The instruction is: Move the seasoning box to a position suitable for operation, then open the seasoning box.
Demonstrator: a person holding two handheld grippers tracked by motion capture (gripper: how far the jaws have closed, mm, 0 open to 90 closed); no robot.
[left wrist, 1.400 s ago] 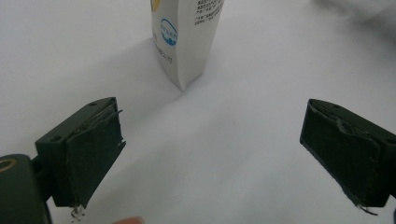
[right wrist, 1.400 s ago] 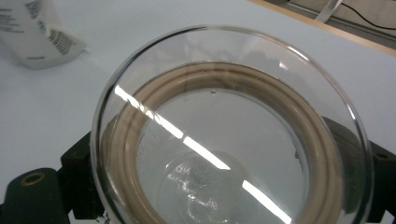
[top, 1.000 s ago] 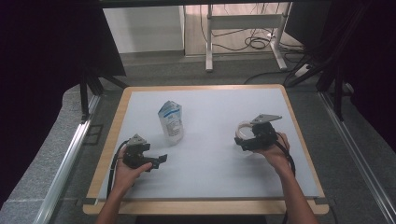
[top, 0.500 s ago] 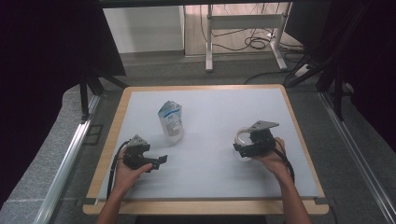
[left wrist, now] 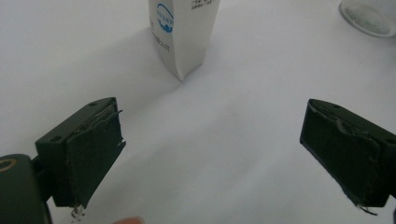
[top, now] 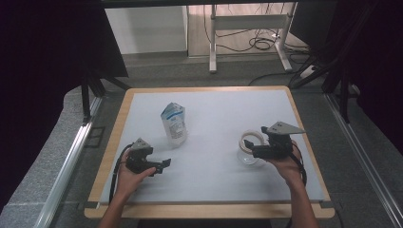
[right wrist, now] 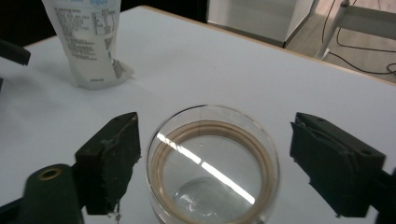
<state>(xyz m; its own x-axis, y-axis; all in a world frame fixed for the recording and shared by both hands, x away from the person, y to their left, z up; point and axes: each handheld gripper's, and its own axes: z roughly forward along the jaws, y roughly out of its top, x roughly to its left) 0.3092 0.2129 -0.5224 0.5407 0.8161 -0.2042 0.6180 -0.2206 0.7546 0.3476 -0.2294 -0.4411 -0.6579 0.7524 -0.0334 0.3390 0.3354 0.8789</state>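
A clear glass cup (right wrist: 213,135) with a tan ring around its inside stands on the white table top (top: 214,166), right of centre. My right gripper (right wrist: 212,168) straddles it; the jaws have just been closing, and a gap remains on each side of the glass. In the high view the right gripper (top: 249,147) points left at the cup (top: 249,138). A white printed pouch (top: 175,124) stands upright left of centre. My left gripper (top: 166,164) rests open near the front left, with the pouch (left wrist: 183,32) ahead of its jaws and nothing between them.
The table has a wooden rim (top: 209,209). Dark curtains hang at both sides. Beyond the far edge are a metal stand (top: 247,28) and floor cables (top: 261,45). The cup's rim (left wrist: 369,16) sits at the top right of the left gripper view.
My right hand and gripper have shifted a little toward the near edge, and the cup now sits slightly nearer too. The left hand and the pouch have stayed put.
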